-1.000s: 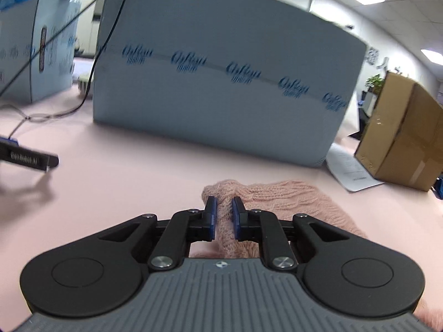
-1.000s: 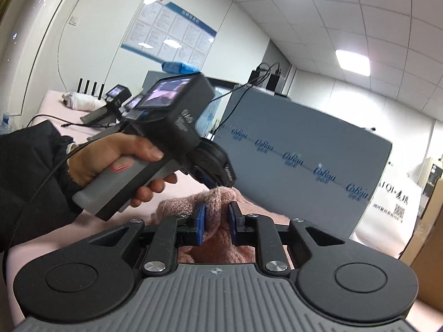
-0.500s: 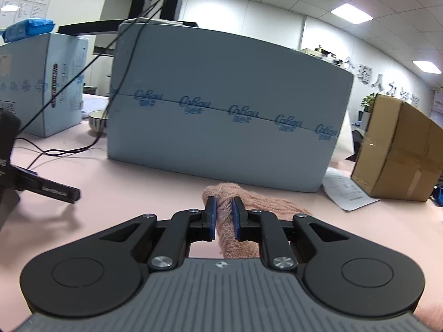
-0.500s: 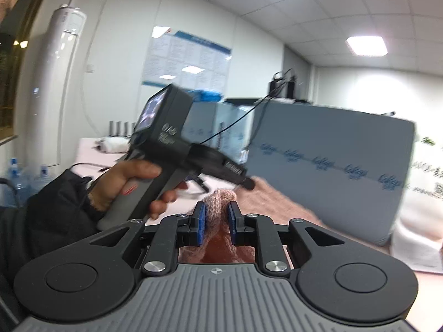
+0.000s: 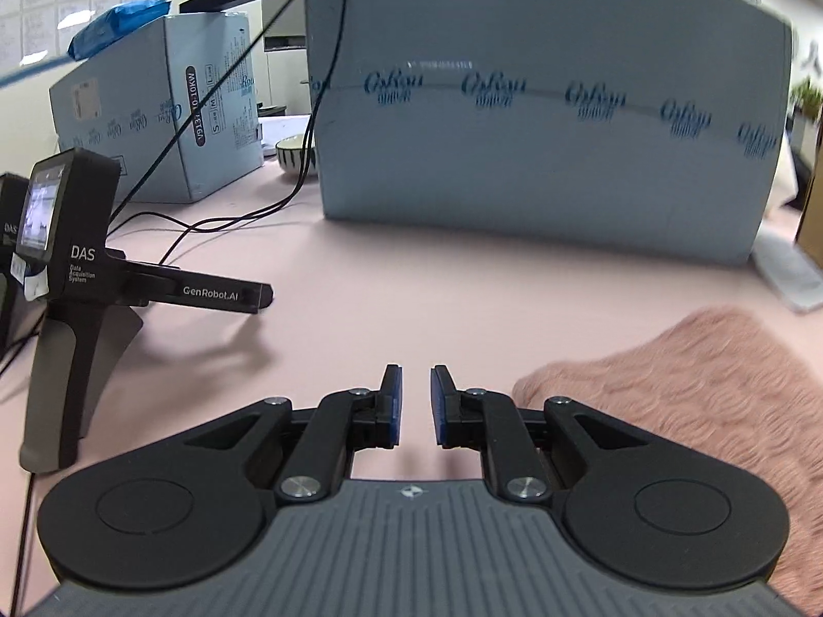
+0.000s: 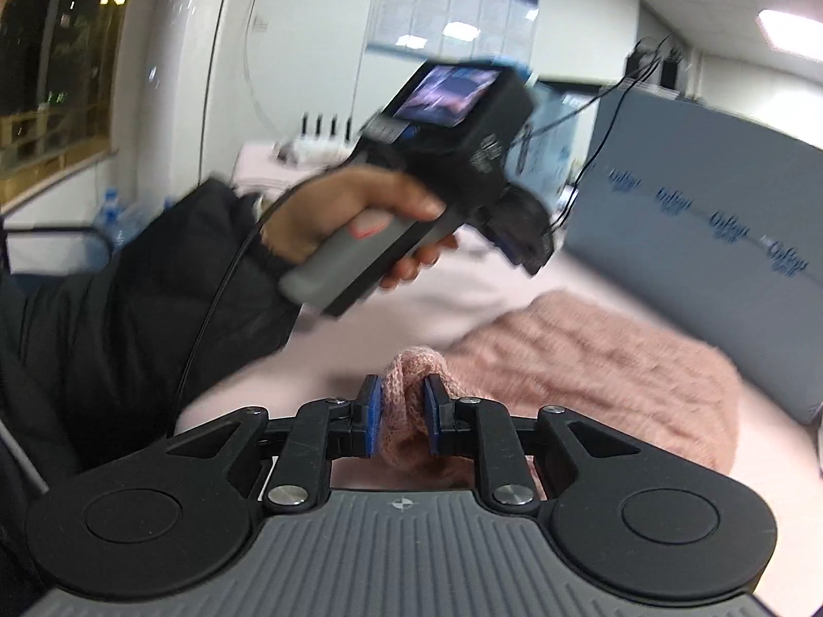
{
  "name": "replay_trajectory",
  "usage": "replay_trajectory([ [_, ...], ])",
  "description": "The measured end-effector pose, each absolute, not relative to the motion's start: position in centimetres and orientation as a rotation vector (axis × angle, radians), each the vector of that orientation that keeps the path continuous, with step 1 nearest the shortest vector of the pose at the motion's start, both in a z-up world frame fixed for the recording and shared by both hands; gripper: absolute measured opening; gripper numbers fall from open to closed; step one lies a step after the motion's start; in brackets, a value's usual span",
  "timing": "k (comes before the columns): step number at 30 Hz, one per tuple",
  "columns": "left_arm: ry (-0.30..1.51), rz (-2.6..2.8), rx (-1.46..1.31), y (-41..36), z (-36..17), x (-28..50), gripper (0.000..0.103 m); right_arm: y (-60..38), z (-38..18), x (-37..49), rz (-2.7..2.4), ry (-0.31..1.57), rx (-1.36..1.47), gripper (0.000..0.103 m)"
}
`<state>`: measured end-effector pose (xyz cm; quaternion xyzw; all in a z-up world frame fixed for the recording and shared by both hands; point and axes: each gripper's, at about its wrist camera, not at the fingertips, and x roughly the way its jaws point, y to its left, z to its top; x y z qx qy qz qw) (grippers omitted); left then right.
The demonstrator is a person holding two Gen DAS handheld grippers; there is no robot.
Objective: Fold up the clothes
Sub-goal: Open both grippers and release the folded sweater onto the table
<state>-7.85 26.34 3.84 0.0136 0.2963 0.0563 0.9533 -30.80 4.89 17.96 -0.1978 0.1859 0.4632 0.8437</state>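
A pink knitted sweater [image 6: 591,355] lies bunched on the pink table [image 5: 463,298]. My right gripper [image 6: 401,411] has a fold of the sweater between its blue pads; its jaws are opening, and the fabric still fills the gap. My left gripper [image 5: 411,401] hovers over bare table with a narrow gap and nothing between its pads, its jaws just opening. The sweater [image 5: 694,380] lies to its right, apart from the fingers. In the right wrist view a hand [image 6: 350,216] holds the left gripper [image 6: 530,252] above the table, blurred.
A large grey-blue box [image 5: 540,118] stands across the far side of the table, a smaller one [image 5: 154,118] to its left. A spare handheld gripper [image 5: 77,277] stands upright at the left. Black cables [image 5: 231,216] and a bowl [image 5: 293,154] lie between the boxes.
The left gripper let go of the sweater and swung left over bare table. The right gripper tipped downward with the fold still between its pads, which spread slightly.
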Motion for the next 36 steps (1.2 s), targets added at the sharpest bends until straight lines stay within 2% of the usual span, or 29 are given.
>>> replay_trajectory([
  [1, 0.609, 0.122, 0.039, 26.2, 3.7, -7.8, 0.019, 5.1, 17.9, -30.8, 0.984, 0.399, -0.430, 0.035],
  [2, 0.613, 0.131, 0.049, 26.2, 3.7, -7.8, 0.040, 5.2, 17.8, -30.9, 0.992, 0.404, -0.440, 0.041],
  [3, 0.599, 0.136, 0.054, 26.1, 3.8, -7.9, 0.071, 5.4, 17.8, -31.0, 1.002, 0.403, -0.451, 0.045],
  [4, 0.571, 0.141, 0.058, 26.0, 3.9, -8.2, 0.084, 5.5, 17.8, -31.3, 1.009, 0.394, -0.463, 0.055],
  [5, 0.538, 0.144, 0.061, 25.9, 4.1, -8.5, 0.089, 5.6, 17.8, -31.6, 1.016, 0.386, -0.476, 0.068],
  [7, 0.467, 0.141, 0.070, 25.7, 4.5, -9.3, 0.089, 5.8, 17.9, -32.1, 1.022, 0.364, -0.496, 0.084],
  [13, 0.360, 0.079, 0.026, 25.7, 5.2, -10.9, 0.089, 5.1, 19.8, -32.8, 1.001, 0.272, -0.477, 0.085],
  [15, 0.324, 0.077, 0.002, 25.9, 5.5, -11.4, 0.090, 4.5, 21.0, -32.8, 0.975, 0.231, -0.440, 0.090],
  [17, 0.275, 0.092, -0.020, 26.1, 5.7, -12.0, 0.090, 3.6, 22.4, -32.7, 0.915, 0.163, -0.405, 0.099],
  [20, 0.209, 0.091, -0.045, 26.1, 6.2, -12.8, 0.090, 2.1, 23.9, -31.8, 0.833, 0.103, -0.348, 0.103],
  [25, 0.241, 0.022, -0.012, 25.2, 6.2, -12.5, 0.091, 0.2, 24.6, -28.7, 0.667, 0.113, -0.291, 0.101],
  [27, 0.265, -0.015, 0.024, 24.4, 6.0, -12.3, 0.091, -0.2, 24.0, -27.3, 0.629, 0.173, -0.283, 0.077],
  [28, 0.280, -0.034, 0.038, 24.0, 5.8, -12.1, 0.091, -0.4, 23.7, -26.5, 0.613, 0.204, -0.278, 0.056],
  [29, 0.298, -0.054, 0.052, 23.6, 5.6, -11.9, 0.091, -0.6, 23.3, -26.0, 0.617, 0.238, -0.269, 0.041],
  [30, 0.318, -0.072, 0.067, 23.2, 5.3, -11.7, 0.091, -0.7, 22.9, -25.5, 0.626, 0.272, -0.259, 0.036],
  [31, 0.340, -0.088, 0.083, 22.8, 5.0, -11.4, 0.091, -0.9, 22.5, -25.1, 0.635, 0.306, -0.249, 0.032],
  [36, 0.437, -0.122, 0.211, 20.3, 3.1, -10.2, 0.091, -0.9, 19.7, -24.9, 0.687, 0.388, -0.328, 0.032],
])
